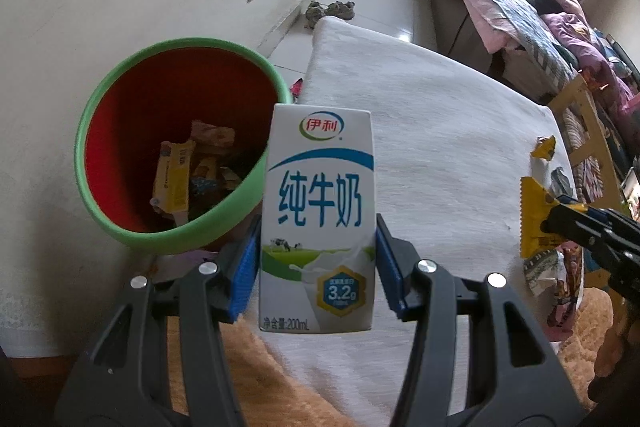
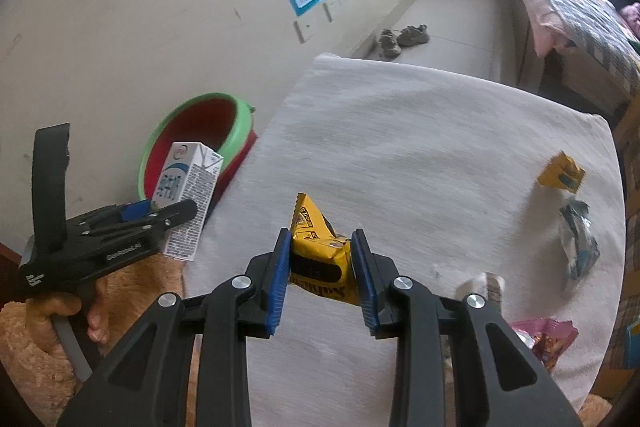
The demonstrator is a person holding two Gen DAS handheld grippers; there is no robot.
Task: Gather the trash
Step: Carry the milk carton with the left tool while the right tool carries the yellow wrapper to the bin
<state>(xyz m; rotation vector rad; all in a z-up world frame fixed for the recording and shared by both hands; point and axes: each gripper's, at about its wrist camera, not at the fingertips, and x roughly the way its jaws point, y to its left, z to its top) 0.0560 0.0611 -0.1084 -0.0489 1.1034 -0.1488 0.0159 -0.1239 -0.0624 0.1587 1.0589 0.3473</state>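
Gripping a milk carton (image 1: 318, 219) upright, the left gripper (image 1: 316, 267) has its fingers half spread beside the green-rimmed bin (image 1: 120, 99); rightward, the right gripper (image 2: 322, 279) pinches a yellow wrapper (image 2: 316, 251) above the table (image 2: 420, 131), fingers narrow.

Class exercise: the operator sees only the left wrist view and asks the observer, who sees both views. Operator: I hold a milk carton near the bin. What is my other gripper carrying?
Observer: The right gripper is shut on a yellow wrapper, above the white cloth.
Operator: What printing is on the carton's side face?
Observer: The milk carton shows dense small text on its side panel.
Operator: Is the bin one piece?
Observer: The bin has a green rim over a red body, visible from outside.
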